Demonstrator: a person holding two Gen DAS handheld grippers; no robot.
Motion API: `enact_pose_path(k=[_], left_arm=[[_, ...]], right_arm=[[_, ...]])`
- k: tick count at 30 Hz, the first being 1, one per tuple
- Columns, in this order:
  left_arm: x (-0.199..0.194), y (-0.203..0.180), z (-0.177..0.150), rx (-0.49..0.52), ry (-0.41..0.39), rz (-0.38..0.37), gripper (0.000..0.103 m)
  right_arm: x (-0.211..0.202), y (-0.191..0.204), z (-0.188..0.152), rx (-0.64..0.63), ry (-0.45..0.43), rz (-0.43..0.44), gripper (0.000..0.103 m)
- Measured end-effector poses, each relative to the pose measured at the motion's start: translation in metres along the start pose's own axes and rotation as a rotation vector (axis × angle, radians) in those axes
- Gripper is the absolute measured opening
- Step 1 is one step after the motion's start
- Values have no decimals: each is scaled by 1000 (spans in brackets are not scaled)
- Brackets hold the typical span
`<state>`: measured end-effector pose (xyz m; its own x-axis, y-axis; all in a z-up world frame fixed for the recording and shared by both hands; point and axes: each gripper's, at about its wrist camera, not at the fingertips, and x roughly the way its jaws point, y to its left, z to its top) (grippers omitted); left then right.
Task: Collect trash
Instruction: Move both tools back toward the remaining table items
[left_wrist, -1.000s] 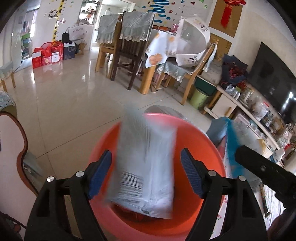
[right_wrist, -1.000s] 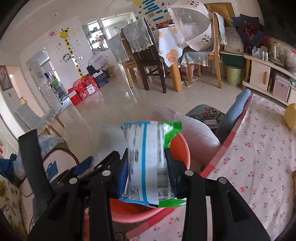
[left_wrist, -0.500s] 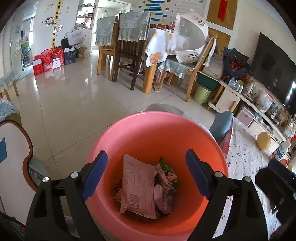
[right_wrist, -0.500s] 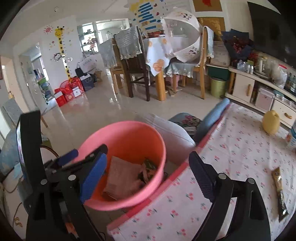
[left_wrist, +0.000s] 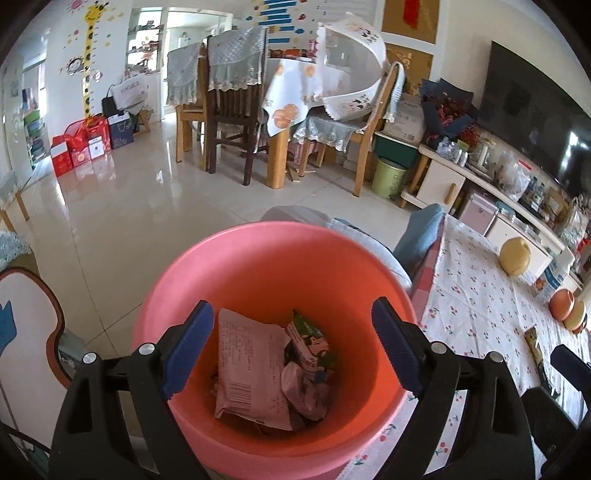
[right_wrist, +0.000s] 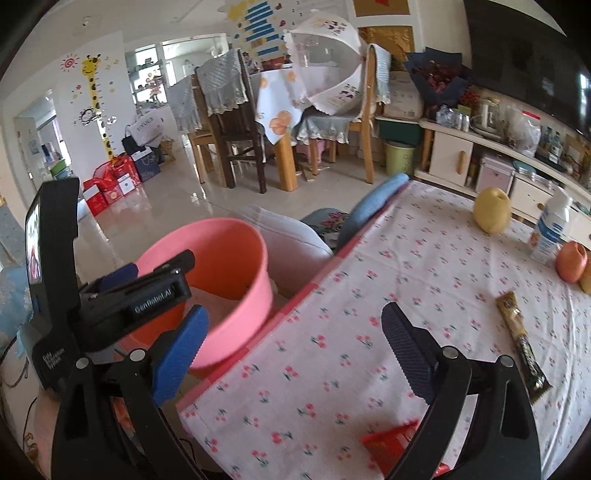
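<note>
A pink bucket (left_wrist: 229, 266) stands beside the table and holds a pale wrapper (left_wrist: 251, 365), a green-and-white packet (left_wrist: 308, 341) and other crumpled trash. My left gripper (left_wrist: 291, 350) is open and empty right above the bucket. My right gripper (right_wrist: 295, 350) is open and empty over the floral tablecloth (right_wrist: 424, 266), to the right of the bucket (right_wrist: 236, 295). A long brown wrapper (right_wrist: 521, 339) lies on the cloth at the right. A red wrapper (right_wrist: 395, 443) lies on the cloth near the right gripper's base.
On the table's far end are a yellow pear (right_wrist: 493, 208), a white bottle (right_wrist: 550, 229) and an orange fruit (right_wrist: 570, 260). Cushions (right_wrist: 291, 243) sit behind the bucket. Dining chairs and a covered table (left_wrist: 280, 107) stand across the tiled floor. A TV cabinet (left_wrist: 480, 192) runs along the right.
Both grippers let go of their wrappers, which dropped into the bucket. The right gripper then opened wide and swung right, over the tablecloth. The left gripper stays above the bucket.
</note>
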<state>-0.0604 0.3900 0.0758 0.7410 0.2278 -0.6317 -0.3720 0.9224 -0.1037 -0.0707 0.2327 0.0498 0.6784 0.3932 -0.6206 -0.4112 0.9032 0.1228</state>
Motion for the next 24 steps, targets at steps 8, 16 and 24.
enact_pose_path(k=[8,16,24], left_arm=[[-6,-28,-4,79,3,-12,88],[-13,-56,-11,163,4,-17,88],[-22,-84,-21,239,1,-25,89]], right_arm=[[-25,-24,-20,7,-7,-71,94],[-43,-47,-43,-3,-4,-141,94],[-60,-67,-61,10,-18,-181,94]])
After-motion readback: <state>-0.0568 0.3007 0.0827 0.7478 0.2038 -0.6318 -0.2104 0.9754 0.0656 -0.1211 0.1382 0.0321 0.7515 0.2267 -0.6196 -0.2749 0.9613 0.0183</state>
